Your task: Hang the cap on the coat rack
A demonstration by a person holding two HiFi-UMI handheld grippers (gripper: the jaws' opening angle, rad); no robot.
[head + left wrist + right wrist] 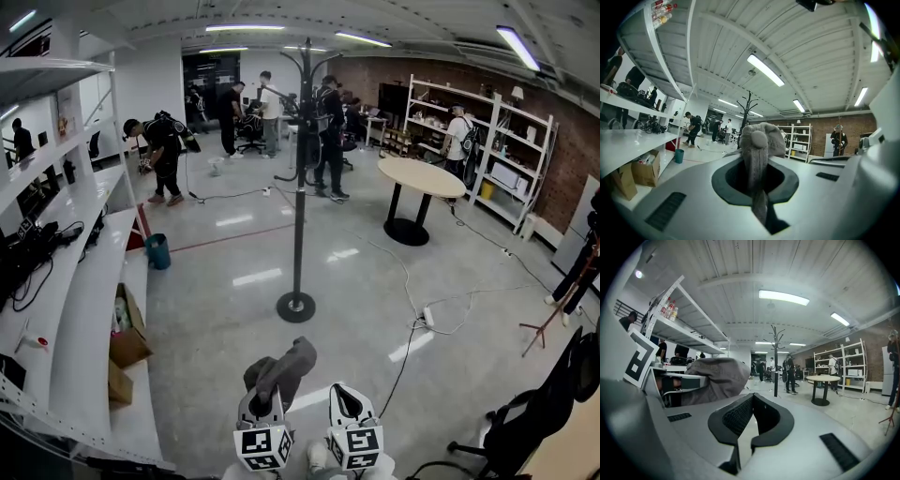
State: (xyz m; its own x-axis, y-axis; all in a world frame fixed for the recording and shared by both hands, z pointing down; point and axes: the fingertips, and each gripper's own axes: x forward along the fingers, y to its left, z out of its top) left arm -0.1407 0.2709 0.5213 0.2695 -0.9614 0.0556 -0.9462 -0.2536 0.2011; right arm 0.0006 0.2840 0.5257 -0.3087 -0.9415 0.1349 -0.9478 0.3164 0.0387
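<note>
Clearly the left gripper (269, 392) is the one doing the carrying: its fingers (790, 185) are clamped on a fold of the grey cap (759, 140). The cap is pinched between them and bulges up and forward past their tips, with the crown and its button facing ahead. Gripping only a narrow strip of fabric leaves most of the cap free beyond the fingertips, which looks like a sensible hold for dropping the loose part over a hook. The gripper is held about level, so the cap stands ahead of the fingers rather than dangling under them. The right gripper (345, 392) sits just beside it, to the right of the cap. Its fingers (736, 416) are closed on each other with nothing between them, and the cap shows off to the left of their tips, apart from them. It appears to be kept near as a spare hand, perhaps to steady or spread the fabric when needed. The coat rack (300, 187) stands well ahead of both sets of fingertips, almost straight in front, with its curved hooks branching at the top of the pole. So the cap is in hand but not yet at the rack. The approach seems to be the step in hand, and the high hooks will probably call for raising the left gripper.
</note>
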